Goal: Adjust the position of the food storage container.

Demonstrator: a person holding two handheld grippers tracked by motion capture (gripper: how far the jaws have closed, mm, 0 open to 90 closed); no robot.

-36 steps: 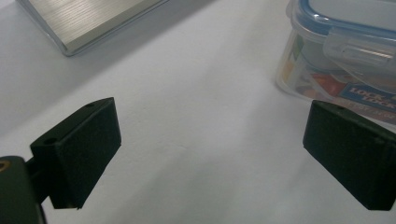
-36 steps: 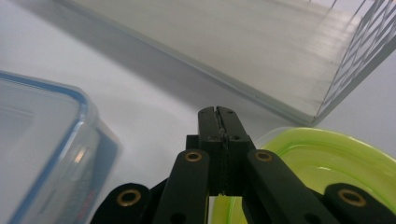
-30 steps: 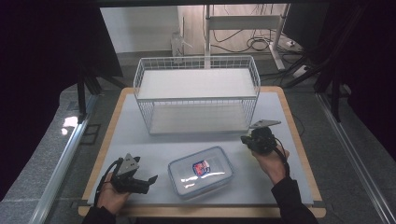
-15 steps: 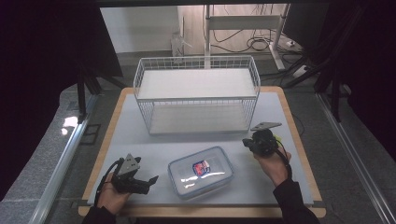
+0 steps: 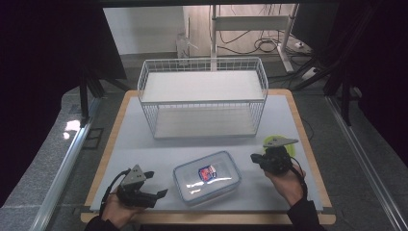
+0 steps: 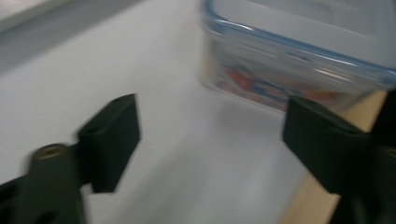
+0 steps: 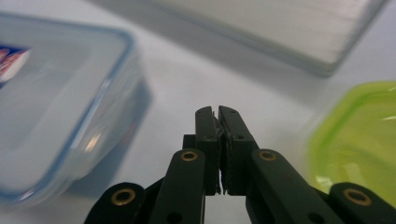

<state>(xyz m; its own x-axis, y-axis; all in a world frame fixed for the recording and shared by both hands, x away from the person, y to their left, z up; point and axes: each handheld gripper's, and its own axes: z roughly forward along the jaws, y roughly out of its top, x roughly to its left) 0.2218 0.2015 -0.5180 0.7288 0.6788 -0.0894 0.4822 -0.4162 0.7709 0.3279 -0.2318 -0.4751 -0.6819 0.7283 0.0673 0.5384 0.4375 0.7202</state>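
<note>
High view
Box: a clear lidded box (image 5: 207,177) with a blue rim and a red label lies flat on the counter (image 5: 144,149), between the two tools, its long axis running from one tool across to the other.
Left tool (image 5: 155,185): held low at the near edge, pointing across at the box's short end; the box lies just ahead of its tips, near but apart.
Right tool (image 5: 256,159): held off the box's far short end, pointing toward it; a green lid or dish (image 5: 288,147) lies just behind and under it.
Basket: a white wire basket (image 5: 202,96) stands well beyond both tools.
Nearer hand: both are close; I judge the left slightly nearer to the box's wall.

Left gripper view
Left tool (image 6: 210,140): jaws stand well apart with nothing between them, and have just been closing.
Box (image 6: 299,60): ahead and toward the right jaw, not yet between the jaws; bare counter lies straight ahead.
Coming move: I judge the tool must swing toward its right jaw's side to straddle the box's corner.

Right gripper view
Right tool (image 7: 218,112): jaws pressed together, holding nothing.
Box (image 7: 60,102): ahead and off to the left of the tips, apart.
Green dish (image 7: 359,135): to the right of the tips.
</note>
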